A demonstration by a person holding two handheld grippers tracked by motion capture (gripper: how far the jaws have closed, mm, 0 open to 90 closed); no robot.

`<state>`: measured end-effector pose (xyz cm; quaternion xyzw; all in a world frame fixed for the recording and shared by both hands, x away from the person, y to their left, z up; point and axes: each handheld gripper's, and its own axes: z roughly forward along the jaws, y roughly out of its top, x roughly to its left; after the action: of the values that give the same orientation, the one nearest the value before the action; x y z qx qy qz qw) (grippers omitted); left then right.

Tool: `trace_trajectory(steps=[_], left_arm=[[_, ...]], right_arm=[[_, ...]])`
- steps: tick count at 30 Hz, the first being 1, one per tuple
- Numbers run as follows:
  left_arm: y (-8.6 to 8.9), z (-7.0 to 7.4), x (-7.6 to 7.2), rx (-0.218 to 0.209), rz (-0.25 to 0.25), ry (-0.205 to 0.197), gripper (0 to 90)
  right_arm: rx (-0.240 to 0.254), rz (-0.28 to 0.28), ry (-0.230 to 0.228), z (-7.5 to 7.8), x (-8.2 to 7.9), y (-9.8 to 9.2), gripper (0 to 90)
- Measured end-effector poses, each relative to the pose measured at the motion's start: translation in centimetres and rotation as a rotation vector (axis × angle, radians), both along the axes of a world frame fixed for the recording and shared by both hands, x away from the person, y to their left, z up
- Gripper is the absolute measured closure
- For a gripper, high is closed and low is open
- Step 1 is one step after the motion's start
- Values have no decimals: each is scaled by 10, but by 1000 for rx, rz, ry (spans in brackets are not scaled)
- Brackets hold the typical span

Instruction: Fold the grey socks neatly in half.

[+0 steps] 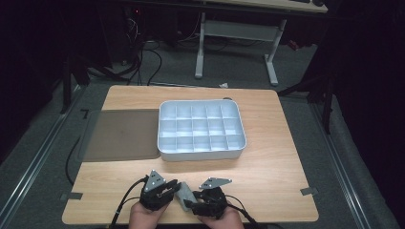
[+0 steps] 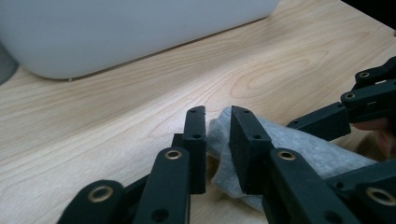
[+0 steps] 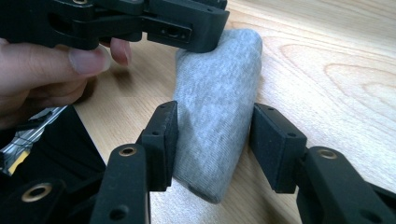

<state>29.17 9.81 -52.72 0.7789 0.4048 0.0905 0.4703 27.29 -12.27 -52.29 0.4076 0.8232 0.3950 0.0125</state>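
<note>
While both grippers work at the table's near edge, a folded grey knit cloth [image 3: 217,112] lies between them.
Right gripper [image 3: 212,140] straddles it without clamping; left gripper [image 2: 217,144], jaws parted, noses its end, likely to fold it for the white compartment tray [image 1: 201,128] farther off.

Right gripper [image 3: 212,144] jaws straddle a folded grey cloth [image 3: 217,98] lying on the wood table [image 3: 336,70], left pad touching its side, right pad just beside it with a small gap; left gripper [image 3: 187,30] sits over the cloth's far end, a hand [image 3: 42,70] holding it.
</note>
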Motion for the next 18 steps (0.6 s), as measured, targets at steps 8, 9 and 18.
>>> trace_trajectory(steps=[8, 9, 18], left_arm=[[9, -2, 3, -20, -15, 60, 730], [10, -3, 4, -28, -23, 68, 730], [0, -4, 1, 1, -54, 48, 891]], right_arm=[[-4, 33, 16, 0, 2, 6, 555], [-4, 38, 20, 0, 3, 6, 556], [11, 50, 79, 0, 10, 8, 521]])
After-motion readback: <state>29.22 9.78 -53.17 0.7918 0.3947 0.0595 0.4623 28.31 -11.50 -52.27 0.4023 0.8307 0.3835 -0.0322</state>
